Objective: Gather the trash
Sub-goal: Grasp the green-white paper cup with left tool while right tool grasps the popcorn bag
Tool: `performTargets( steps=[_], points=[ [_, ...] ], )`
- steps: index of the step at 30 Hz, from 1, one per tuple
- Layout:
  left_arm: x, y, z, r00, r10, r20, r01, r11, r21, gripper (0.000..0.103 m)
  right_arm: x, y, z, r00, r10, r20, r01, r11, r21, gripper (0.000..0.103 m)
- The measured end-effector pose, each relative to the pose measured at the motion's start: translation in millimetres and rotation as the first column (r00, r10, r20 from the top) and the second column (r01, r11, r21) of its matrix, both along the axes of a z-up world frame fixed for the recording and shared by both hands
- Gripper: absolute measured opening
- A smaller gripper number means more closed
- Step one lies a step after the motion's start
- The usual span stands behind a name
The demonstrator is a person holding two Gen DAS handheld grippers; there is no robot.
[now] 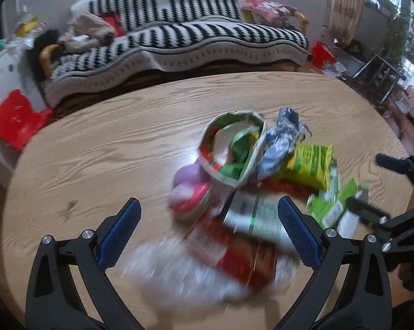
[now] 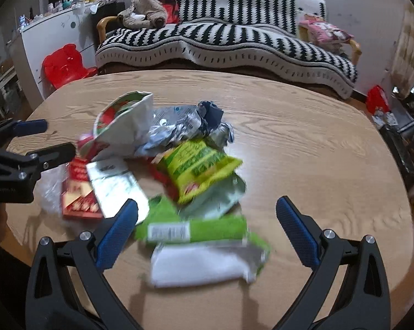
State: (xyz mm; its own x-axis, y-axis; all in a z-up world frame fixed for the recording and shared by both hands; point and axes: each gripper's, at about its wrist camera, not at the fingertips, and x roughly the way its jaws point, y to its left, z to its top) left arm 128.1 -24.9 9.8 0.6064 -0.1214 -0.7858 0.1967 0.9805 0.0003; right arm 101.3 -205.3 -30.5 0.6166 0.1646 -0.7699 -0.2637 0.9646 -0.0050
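Room: living room with a sofa (image 2: 223,35) under a black-and-white zigzag throw behind the wooden tabletop (image 2: 303,143); a red child's chair (image 2: 66,63) stands on the floor to the left.

Trash pile: heap of wrappers and cartons gathered near the middle of the tabletop, pieces overlapping and touching one another.

Pile contents: a white-lined bag with red and green print (image 2: 124,121), open and standing up; a crumpled silver-blue foil wrapper (image 2: 190,126); a yellow-green snack bag (image 2: 201,167); a flat red carton (image 2: 79,192); a long green packet (image 2: 193,231) lying over a white sheet (image 2: 201,266). In the left view something pink and purple (image 1: 187,192) sits at the pile's edge; too blurred to name.

Handling, judged: all of it looks light and thin. Foil and film should crush easily and may be slick, so a pinch on a folded edge or crumpled ridge seems safer than on a flat face. The carton looks stiffer; take it by its rim. Loose pieces could slide or drag neighbours.

Left gripper (image 1: 207,231): fingers spread wide, holding nothing, poised just over the red carton and a clear plastic film (image 1: 179,275) at the near side of the pile.

Right gripper (image 2: 207,231): fingers also wide apart and empty, straddling the green packet and white sheet without visible contact.
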Motion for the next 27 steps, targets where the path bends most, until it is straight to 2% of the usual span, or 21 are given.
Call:
performTargets(
  steps=[5, 10, 12, 14, 16, 17, 18, 23, 27],
  points=[
    [34.4, -7.3, -18.4, 1.0, -0.018, 0.0, 0.018, 1.0, -0.004, 0.097, 40.6, 2.6, -21.2, 0.998, 0.039, -0.04, -0.039, 0.999, 0.005, 0.097],
    [54.3, -14.2, -34.0, 0.999, -0.036, -0.041, 0.035, 0.999, -0.016, 0.097, 63.9, 13.5, -34.3, 0.996, 0.074, -0.054, -0.074, 0.997, 0.011, 0.096],
    [59.6, -14.2, -36.5, 0.999, -0.03, -0.041, 0.029, 0.999, -0.019, 0.095, 68.2, 15.5, -35.3, 0.995, 0.081, -0.059, -0.08, 0.997, 0.012, 0.083],
    [63.1, -12.1, -34.8, 0.999, -0.025, -0.034, 0.024, 0.999, -0.038, 0.086, 71.2, 18.8, -35.2, 0.995, 0.084, -0.058, -0.083, 0.996, 0.011, 0.074],
    [66.0, -9.3, -31.6, 0.999, -0.026, -0.038, 0.023, 0.997, -0.067, 0.067, 69.6, 19.8, -33.9, 0.995, 0.091, -0.05, -0.09, 0.996, 0.016, 0.07],
    [65.0, -7.4, -29.5, 0.999, -0.026, -0.04, 0.022, 0.996, -0.087, 0.062, 68.4, 20.6, -33.1, 0.994, 0.096, -0.046, -0.095, 0.995, 0.011, 0.069],
    [63.4, -7.1, -27.8, 0.999, -0.027, -0.041, 0.023, 0.995, -0.093, 0.051, 65.8, 21.6, -31.9, 0.995, 0.097, -0.038, -0.097, 0.995, 0.008, 0.069],
    [52.3, -4.0, -9.5, 1.0, -0.016, 0.017, 0.018, 0.995, -0.098, 0.048, 52.7, 13.7, -18.3, 0.997, 0.075, 0.005, -0.075, 0.996, 0.043, 0.067],
    [41.0, 2.2, 5.0, 0.998, -0.011, 0.054, 0.017, 0.994, -0.111, 0.048, 40.5, 1.3, -0.5, 0.998, 0.052, 0.039, -0.056, 0.992, 0.115, 0.067]
  ],
)
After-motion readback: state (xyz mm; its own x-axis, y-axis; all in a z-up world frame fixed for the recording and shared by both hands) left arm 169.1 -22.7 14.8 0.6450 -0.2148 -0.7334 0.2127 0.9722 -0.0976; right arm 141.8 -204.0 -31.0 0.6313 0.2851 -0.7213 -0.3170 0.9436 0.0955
